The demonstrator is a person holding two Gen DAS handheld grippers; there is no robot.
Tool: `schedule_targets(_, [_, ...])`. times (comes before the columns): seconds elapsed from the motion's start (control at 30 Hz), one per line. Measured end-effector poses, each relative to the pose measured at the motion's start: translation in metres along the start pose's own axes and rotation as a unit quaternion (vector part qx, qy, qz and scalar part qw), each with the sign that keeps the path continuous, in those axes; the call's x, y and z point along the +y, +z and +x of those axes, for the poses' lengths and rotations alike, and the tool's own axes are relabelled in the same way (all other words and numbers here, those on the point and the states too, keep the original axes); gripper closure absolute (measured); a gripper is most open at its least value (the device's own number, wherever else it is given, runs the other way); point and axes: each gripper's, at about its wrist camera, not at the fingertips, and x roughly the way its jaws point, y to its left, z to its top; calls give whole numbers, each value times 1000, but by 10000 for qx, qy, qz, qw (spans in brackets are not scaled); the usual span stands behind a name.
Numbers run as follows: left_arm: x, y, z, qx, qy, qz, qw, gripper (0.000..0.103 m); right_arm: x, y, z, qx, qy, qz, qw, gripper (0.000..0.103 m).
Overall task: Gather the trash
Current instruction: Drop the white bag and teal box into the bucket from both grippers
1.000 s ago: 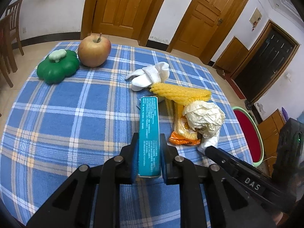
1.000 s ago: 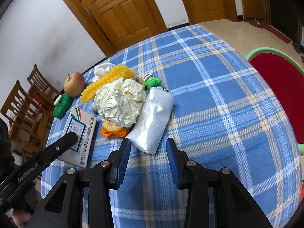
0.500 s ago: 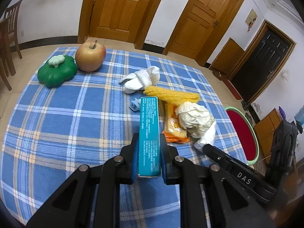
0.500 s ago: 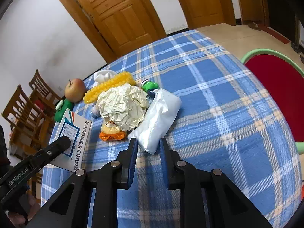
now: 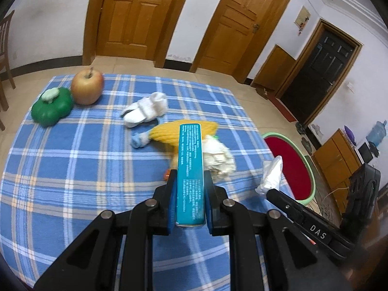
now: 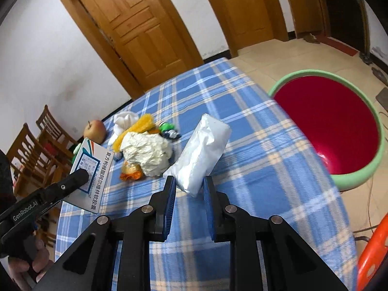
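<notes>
L gripper (image 5: 189, 191) clamps teal box (image 5: 189, 169) at centre frame, hiding orange wrapper (image 6: 131, 172) behind. R gripper (image 6: 188, 194) pinches white bag (image 6: 201, 157), centre; its near end tucked between pads. Basin (image 6: 359, 177) cut off right.

Soft even light — fisheye-bent, slightly blurred

Worktop (image 5: 72, 160): the near and left portions of the blue plaid cloth lie bare, giving open passage. The far left corner is blocked by a green pumpkin-shaped object (image 5: 52, 108) touching an apple (image 5: 87, 87). The centre is obstructed by a cluster: white sock (image 5: 145, 110), yellow foam net (image 5: 167, 132), crumpled paper (image 6: 148, 154), orange wrapper (image 6: 129, 173). The right edge of the worktop is bare; beyond it, a red basin (image 6: 327, 121) with a green rim stands on the floor, its mouth unobstructed. Wooden chairs (image 6: 36, 155) crowd the left side.
</notes>
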Motion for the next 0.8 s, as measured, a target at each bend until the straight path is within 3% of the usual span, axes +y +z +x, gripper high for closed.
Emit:
schedule_targets(0.4, [-59,13,20,105,-361,586,9976,84,-52,6,-31,-350,-284,518,9976,80])
schedule_targets(0.8, [-135,20,65,334,-696,1214,9896,84,-117,13,-49,-599,-745,1059,9898,80])
